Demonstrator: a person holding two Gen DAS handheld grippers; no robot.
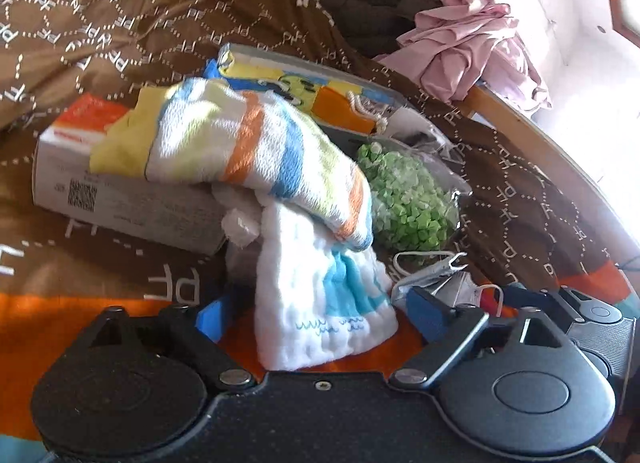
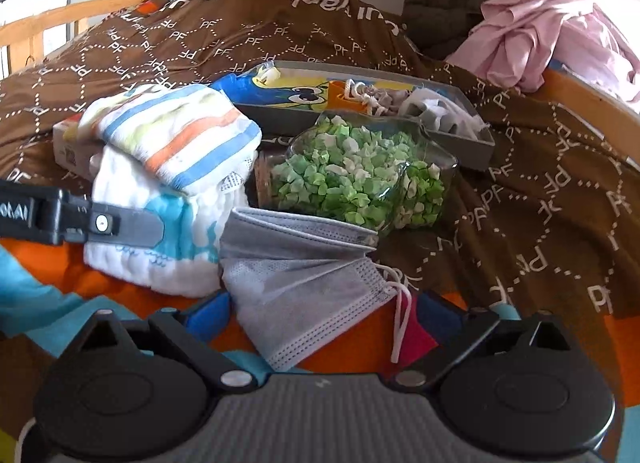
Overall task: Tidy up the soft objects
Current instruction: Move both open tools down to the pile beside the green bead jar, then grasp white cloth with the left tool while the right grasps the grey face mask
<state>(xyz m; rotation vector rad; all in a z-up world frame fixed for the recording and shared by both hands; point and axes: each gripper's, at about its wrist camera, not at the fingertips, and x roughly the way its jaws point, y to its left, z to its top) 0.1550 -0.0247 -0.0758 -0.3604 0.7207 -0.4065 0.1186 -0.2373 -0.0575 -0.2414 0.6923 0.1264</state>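
The left hand-held gripper (image 1: 316,315) is low over the bed, pointing toward the far side, its blue-padded jaws spread wide on either side of a white cloth (image 1: 320,303) with pale blue stripes and small wave stitching. The pads do not appear to touch the cloth. This cloth hangs from under a folded striped towel (image 1: 256,151), banded white, blue, orange and yellow, which lies over a white cardboard box (image 1: 120,191) on the brown quilt (image 1: 120,35).

The right hand-held gripper (image 2: 320,319) is also low and level, jaws apart, with a grey face mask (image 2: 296,283) lying crumpled between them on the orange part of the quilt; its white ear loop trails toward the right finger. Just beyond the mask is a clear bag of green paper bits (image 2: 356,183), and behind that a shallow grey tray (image 2: 472,143). Pink cloth (image 2: 540,19) is heaped at the bed's far right corner.
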